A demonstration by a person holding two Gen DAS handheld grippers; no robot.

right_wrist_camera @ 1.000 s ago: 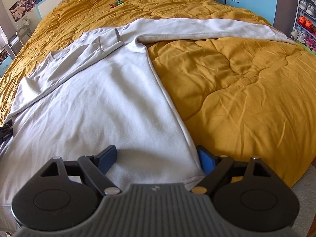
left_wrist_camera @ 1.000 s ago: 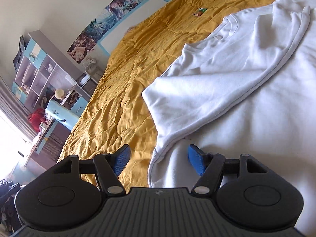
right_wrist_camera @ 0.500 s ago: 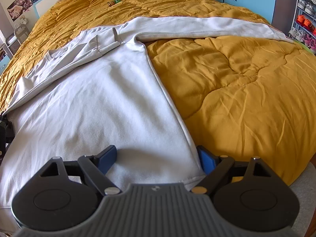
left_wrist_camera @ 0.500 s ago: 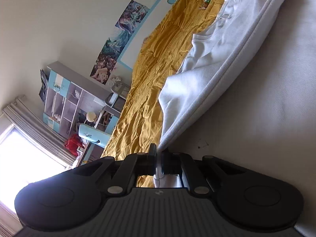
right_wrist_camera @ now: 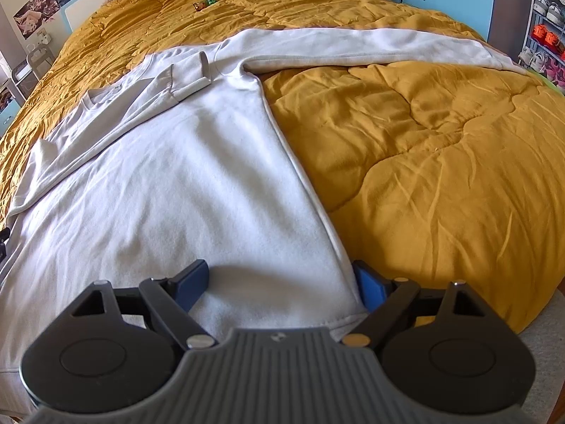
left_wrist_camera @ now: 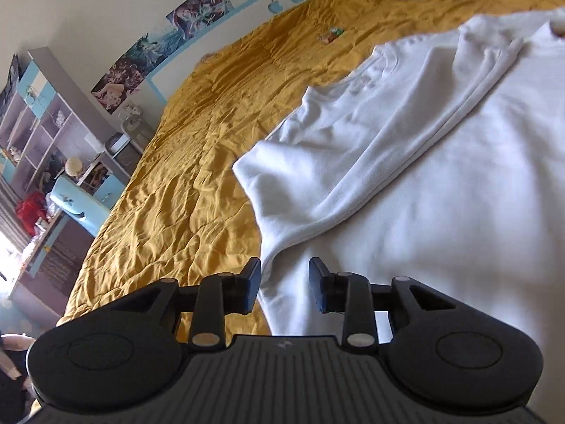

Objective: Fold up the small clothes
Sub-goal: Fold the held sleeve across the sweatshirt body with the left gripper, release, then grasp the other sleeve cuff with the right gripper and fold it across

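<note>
Both grippers, left gripper (left_wrist_camera: 284, 284) and right gripper (right_wrist_camera: 280, 284), hover spread apart over a white sweatshirt (right_wrist_camera: 169, 183) on the mustard quilt (right_wrist_camera: 441, 148).

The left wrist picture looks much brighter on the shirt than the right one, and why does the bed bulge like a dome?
Left wrist view: sunlight blows out the white sweatshirt, so its folds lose detail, and the window at lower left glares. Right wrist view: even light, the sweatshirt looks greyer, with a soft shadow ahead of the right gripper. Both: the fisheye lens bends the yellow quilt into a dome.
</note>
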